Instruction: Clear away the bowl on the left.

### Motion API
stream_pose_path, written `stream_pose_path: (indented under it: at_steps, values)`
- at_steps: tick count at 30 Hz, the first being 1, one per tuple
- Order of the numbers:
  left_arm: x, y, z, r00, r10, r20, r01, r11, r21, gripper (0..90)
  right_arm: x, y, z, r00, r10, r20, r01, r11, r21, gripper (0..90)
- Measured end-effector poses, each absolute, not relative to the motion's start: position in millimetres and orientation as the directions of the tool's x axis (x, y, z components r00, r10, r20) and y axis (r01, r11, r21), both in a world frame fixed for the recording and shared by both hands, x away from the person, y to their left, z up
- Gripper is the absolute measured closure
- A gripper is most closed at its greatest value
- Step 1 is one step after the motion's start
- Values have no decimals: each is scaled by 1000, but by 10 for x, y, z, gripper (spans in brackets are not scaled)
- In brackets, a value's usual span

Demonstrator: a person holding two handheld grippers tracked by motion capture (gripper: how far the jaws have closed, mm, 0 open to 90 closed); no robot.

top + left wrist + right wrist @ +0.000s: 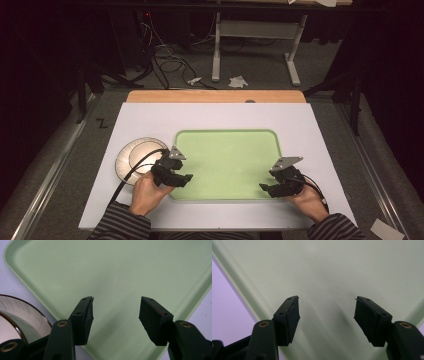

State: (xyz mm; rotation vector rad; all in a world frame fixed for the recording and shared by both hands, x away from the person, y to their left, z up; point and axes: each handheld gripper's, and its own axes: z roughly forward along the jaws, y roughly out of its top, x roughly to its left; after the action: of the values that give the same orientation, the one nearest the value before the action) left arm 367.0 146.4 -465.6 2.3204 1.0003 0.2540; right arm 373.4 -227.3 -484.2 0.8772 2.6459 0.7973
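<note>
jaws stand wide apart on both sides, with nothing between them. the left gripper (178,176) hangs over the near-left corner of the green tray (226,137), and in the left gripper view its two black jaws frame bare tray floor (120,277). the right gripper (272,189) hangs over the near-right part of the same tray, also open and empty; the right gripper view shows plain green between its jaws (327,277).

the tray lies in the middle of the white surface (215,116), long axis running left to right, with nothing on it. just off its left edge sits a round bowl (131,155), pale outside with a shiny inner wall; its rim curves into the lower left corner of the left gripper view (22,315).

the relation that matters: the bowl lies to the outside of the left gripper, just beside the left hand (150,192) and behind the direction its jaws point. those jaws aim inward, toward the tray's middle, away from the bowl. the right gripper is well apart from the bowl, with the whole length of the tray between them. so if the bowl is the thing to be moved, the left hand is clearly the nearer one, and it would have to swing outward first to bring its jaws to the rim.
</note>
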Motion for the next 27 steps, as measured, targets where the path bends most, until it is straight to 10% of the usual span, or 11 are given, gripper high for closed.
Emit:
stream_pose_path:
  at_steps: [27]
  values:
    - [3675, 1539, -4618, 676, 733, -70, 616, -511, 600, 442, 3729, -2232, -4896, -823, 567, -40, 467, 714, 522, 377]
